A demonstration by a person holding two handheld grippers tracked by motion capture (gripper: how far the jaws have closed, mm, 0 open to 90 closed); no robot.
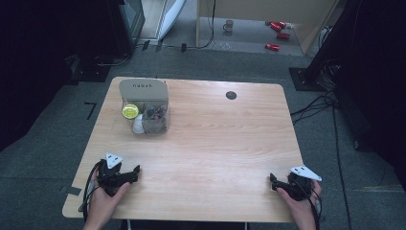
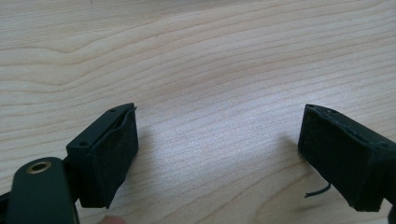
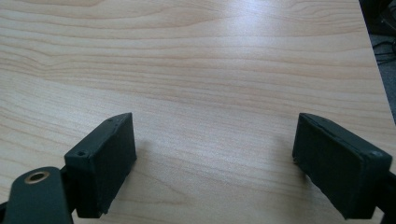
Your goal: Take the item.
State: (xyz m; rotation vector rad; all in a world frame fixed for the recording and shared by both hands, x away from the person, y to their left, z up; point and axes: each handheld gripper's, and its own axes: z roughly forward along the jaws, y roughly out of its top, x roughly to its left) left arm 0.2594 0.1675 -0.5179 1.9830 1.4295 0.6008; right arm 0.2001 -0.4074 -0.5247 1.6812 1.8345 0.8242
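Note:
My left gripper [image 1: 137, 169] rests on the wooden table [image 1: 210, 143] near its front left corner, held by a hand, and points right. In the left gripper view its jaws stand wide apart over bare wood, so the left gripper [image 2: 217, 140] is open with nothing between its pads. My right gripper [image 1: 272, 178] lies near the front right edge, held by the other hand, pointing left. The right gripper [image 3: 215, 144] is open too, only table grain between its jaws.
At the back left of the table stands a clear container [image 1: 154, 118] with dark contents, a grey card [image 1: 143, 89] behind it, a yellow-green round lid [image 1: 129, 111] and a small white cup [image 1: 138, 126]. A dark round hole [image 1: 231, 95] marks the far side. Cables lie on the floor at right.

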